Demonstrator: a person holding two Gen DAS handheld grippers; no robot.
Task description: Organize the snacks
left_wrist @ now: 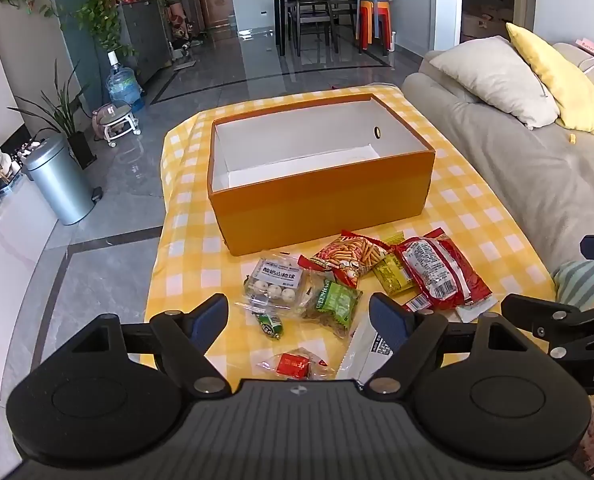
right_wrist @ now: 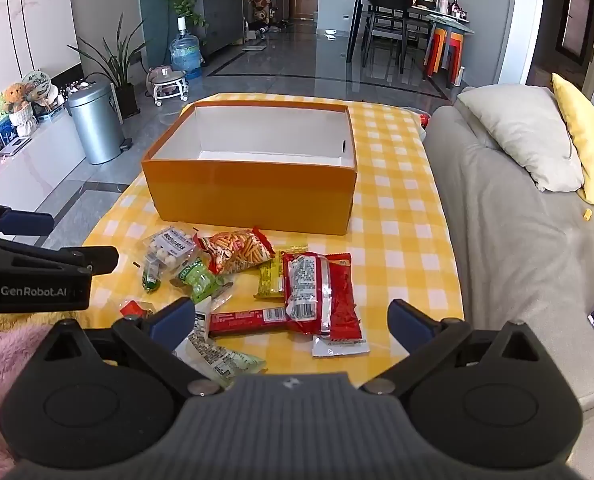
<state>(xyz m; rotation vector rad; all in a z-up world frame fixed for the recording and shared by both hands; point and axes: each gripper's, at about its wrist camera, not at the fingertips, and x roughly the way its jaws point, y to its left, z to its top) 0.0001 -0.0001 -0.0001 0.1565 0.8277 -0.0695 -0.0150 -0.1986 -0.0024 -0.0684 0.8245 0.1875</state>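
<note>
snacks (right_wrist: 257,280) near box (right_wrist: 253,196) (jaws apart)

An open orange box (left_wrist: 321,204) with a bare white inside stands upright straight ahead of both grippers. Between it and the left gripper (left_wrist: 299,316) lies a loose heap of snack packets: a clear pack of white balls (left_wrist: 275,280), a red bag of sticks (left_wrist: 347,254), a green packet (left_wrist: 333,304) and a large red pack (left_wrist: 437,268), overlapping flat.

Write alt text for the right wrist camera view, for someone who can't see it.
An open right gripper hovers over loose snack packets, including a large red plastic packet, on a yellow checked tablecloth. Behind them stands an empty orange cardboard box; a grey sofa is on the right.
</note>
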